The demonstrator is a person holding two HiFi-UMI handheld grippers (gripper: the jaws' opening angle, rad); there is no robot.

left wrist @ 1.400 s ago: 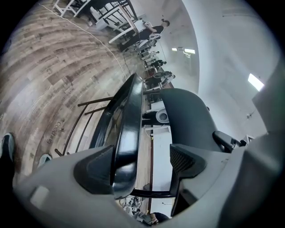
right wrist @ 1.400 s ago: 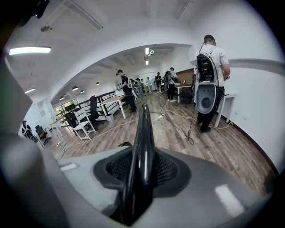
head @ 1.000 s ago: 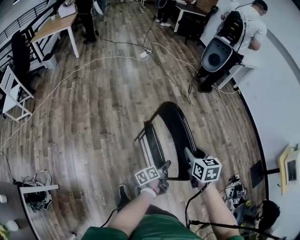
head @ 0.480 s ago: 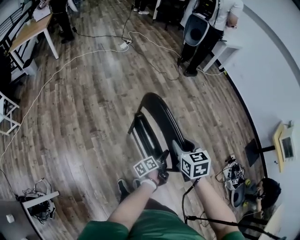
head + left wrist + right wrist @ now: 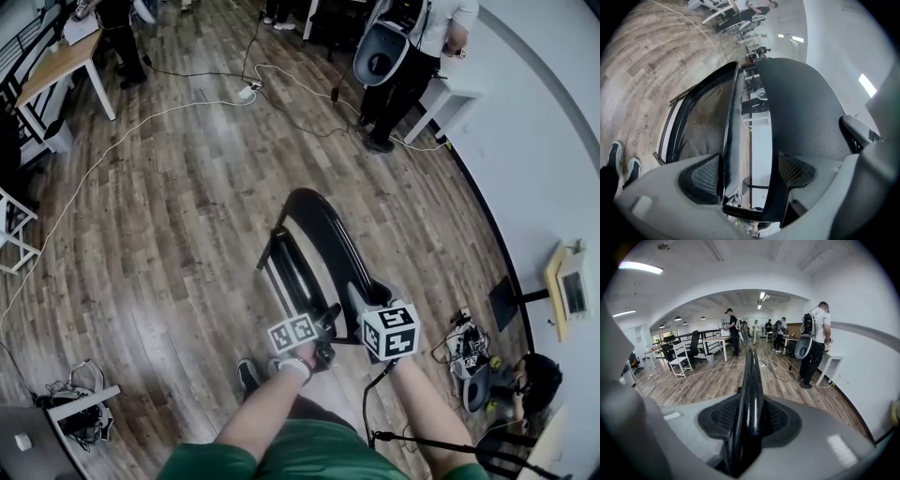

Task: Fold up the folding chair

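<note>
Since a second ago our head view has swung, so the black, glossy-framed, plastic-backed folding chair [image 5: 336,239] sits further left in the picture, while both hands keep their places on its near end. It stands upright on the wood-plank floor [image 5: 169,206] just ahead of our shoe [image 5: 246,377]. Its seat and back are nearly flat against each other, with a slim gap left between them. Our left gripper [image 5: 328,317] straddles both halves, one pad on the frame tube and the other on the back shell, clenched across the pair. Our right gripper [image 5: 364,298] grasps the rim of the back edge-on; its jaws have just eased open a little, with the tube between the pads. We judge the fold almost done. To finish it well, we squeeze with the left steadily so the gap closes evenly. We also firm up the right grasp, since the glossy tube could slip, hold the chair vertical, and keep our foot clear of the legs.
</note>
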